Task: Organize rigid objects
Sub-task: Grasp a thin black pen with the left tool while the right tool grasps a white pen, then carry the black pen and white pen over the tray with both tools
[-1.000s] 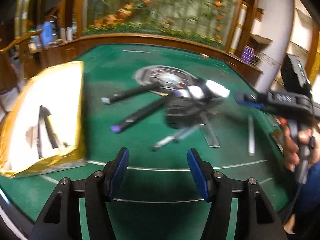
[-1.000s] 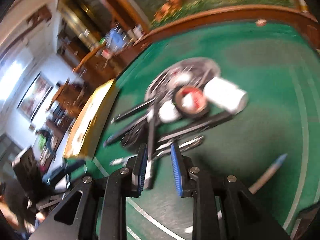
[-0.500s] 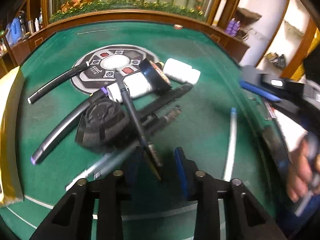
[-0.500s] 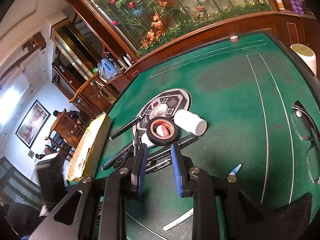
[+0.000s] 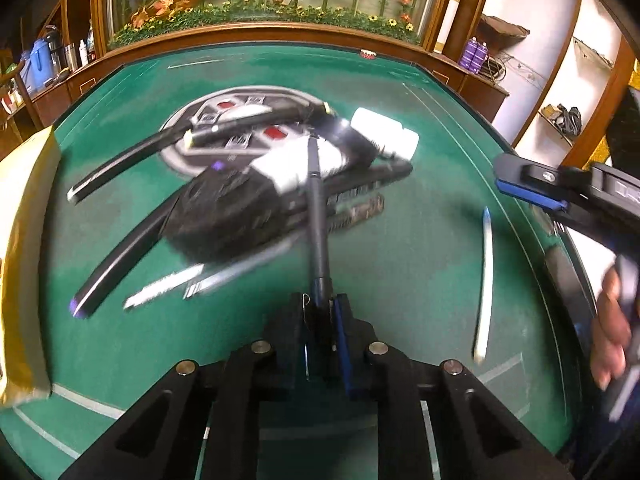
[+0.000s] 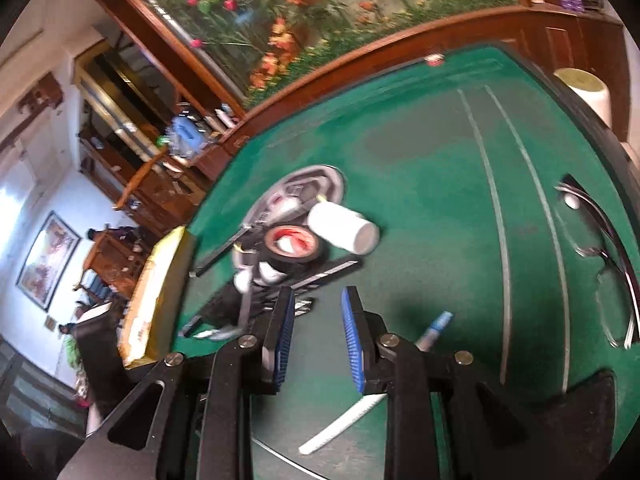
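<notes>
My left gripper (image 5: 320,304) is closing, its pads pinching the near end of a black pen (image 5: 316,216) that reaches up into the pile. The pile holds long black markers (image 5: 120,256), a round black object (image 5: 228,216), a white bottle (image 5: 384,138) and a black tape roll (image 6: 294,246). My right gripper (image 6: 318,300) hovers just short of the pile, jaws opening slightly with nothing between them. It also shows at the right of the left wrist view (image 5: 500,178), with a hand (image 5: 608,340) on its grip. A white pen with a blue tip (image 5: 486,280) lies apart to the right.
A yellow padded envelope (image 5: 20,240) lies at the left edge of the green felt table (image 5: 400,272). Eyeglasses (image 6: 600,248) rest near the right rim, with a white paper roll (image 6: 584,88) beyond them. A wooden rail (image 5: 260,36) borders the far side.
My left gripper moved in from the envelope toward the pile and closed from wide open onto the black pen. My right gripper shifted a little and its jaws widened slightly.
</notes>
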The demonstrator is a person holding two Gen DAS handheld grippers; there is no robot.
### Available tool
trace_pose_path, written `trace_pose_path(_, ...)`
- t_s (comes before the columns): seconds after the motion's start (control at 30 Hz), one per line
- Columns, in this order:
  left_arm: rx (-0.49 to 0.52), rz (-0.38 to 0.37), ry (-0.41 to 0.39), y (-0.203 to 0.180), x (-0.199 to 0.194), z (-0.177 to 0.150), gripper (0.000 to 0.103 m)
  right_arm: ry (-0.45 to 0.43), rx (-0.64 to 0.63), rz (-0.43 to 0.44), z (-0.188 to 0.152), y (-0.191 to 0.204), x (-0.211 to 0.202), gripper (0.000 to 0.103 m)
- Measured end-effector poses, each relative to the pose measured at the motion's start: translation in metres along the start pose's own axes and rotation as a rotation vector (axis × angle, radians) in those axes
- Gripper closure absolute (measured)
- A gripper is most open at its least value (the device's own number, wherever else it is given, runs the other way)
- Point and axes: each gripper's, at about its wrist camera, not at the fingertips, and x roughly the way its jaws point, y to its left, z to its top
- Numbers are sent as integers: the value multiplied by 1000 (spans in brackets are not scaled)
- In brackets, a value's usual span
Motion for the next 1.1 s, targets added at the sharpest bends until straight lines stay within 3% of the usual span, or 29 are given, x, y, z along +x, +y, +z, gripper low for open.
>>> trace_pose_path(0.07,19,-2,0,0,-9,-14,89,22,1,-51,-5,-4,3,67)
trace_pose_path(0.33,18,2,10,5,-38,-50,89,162,-105,-172,-34,7,25,60)
trace_pose_path(0.47,-2,6,10,12,-39,-51,89,147,-278,-233,-47,32,33,56)
trace_pose_path(0.5,-11,9,11,14,-39,-50,89,149,-320,-251,-50,38,35,57)
trace_pose_path(0.57,-21,4,12,16,-38,-49,87,155,-378,-248,-54,46,40,81)
trace_pose_path(0.6,-22,4,13,16,-38,-48,84,160,-383,-242,-54,46,41,89)
trace_pose_path(0.63,-23,8,12,16,-37,-47,72,169,-375,-223,-55,45,42,96)
trace_pose_path(0.67,-29,28,9,16,-37,-46,52,168,-369,-212,-55,43,40,96)
trace_pose_path(0.73,-36,65,4,18,-35,-45,35,170,-364,-206,-55,41,40,96)
trace_pose_path(0.8,-21,83,-1,18,-30,-42,35,173,-368,-200,-56,41,38,96)
trace_pose_path(0.83,1,107,-8,17,-29,-42,47,173,-369,-195,-57,41,38,96)
trace_pose_path(0.87,35,148,-17,13,-27,-41,68,171,-368,-188,-56,44,38,96)
trace_pose_path(0.9,43,129,-24,13,-27,-41,82,166,-365,-174,-56,45,36,96)
trace_pose_path(0.93,40,124,-25,13,-26,-40,90,159,-364,-158,-55,47,34,96)
trace_pose_path(1.1,49,132,-47,12,-29,-46,91,133,-358,-114,-52,53,27,96)
